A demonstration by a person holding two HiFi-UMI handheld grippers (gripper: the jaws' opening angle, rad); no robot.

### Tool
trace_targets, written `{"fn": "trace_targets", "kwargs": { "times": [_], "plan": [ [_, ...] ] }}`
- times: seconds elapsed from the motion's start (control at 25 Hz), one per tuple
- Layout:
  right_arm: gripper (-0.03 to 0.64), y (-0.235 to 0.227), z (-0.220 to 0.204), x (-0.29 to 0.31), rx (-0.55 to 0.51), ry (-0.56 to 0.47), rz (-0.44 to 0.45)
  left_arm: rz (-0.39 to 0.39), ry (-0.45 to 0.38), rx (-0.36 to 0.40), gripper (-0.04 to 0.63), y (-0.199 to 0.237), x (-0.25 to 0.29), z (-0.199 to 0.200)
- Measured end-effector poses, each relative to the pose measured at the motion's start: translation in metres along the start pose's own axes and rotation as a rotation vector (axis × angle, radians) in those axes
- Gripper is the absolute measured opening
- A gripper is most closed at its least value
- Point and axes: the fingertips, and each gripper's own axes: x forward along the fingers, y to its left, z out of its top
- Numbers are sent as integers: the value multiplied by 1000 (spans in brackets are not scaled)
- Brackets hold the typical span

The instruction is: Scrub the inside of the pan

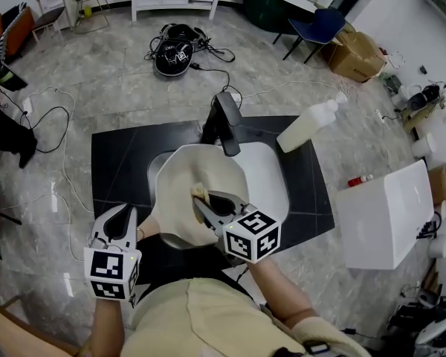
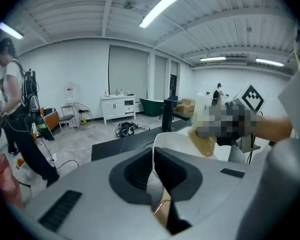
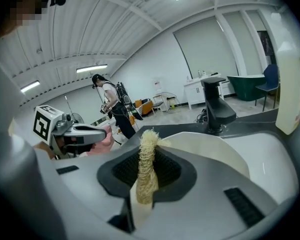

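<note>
Your right gripper (image 1: 208, 208) pinches a straw-coloured fibrous scrubber (image 1: 200, 193), whose tip points forward into the round cream pan (image 1: 186, 169), which is tilted over the white sink (image 1: 271, 178). Your left gripper (image 1: 121, 218) is clamped on the pan's near edge (image 2: 153, 156), steadying it from the left.

**One sink (image 1: 273, 183), one pan (image 1: 186, 177), two grippers (image 1: 121, 216) (image 1: 201, 204)**
You also have one scrubber (image 3: 146, 165), one tap (image 1: 224, 125), one bottle (image 1: 306, 127), one blue chair (image 1: 320, 25).
</note>
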Motion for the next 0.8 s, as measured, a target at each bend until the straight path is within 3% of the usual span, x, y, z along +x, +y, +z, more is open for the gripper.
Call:
{"fn": "trace_targets", "kwargs": {
  "times": [0.16, 0.8],
  "plan": [
    [64, -6, -3, 0, -13, 1, -47, 24, 10, 54, 23, 0, 1, -3],
    [64, -5, 0, -2, -11, -2, -49, -6, 34, 76, 23, -4, -1, -3]
  ]
}}
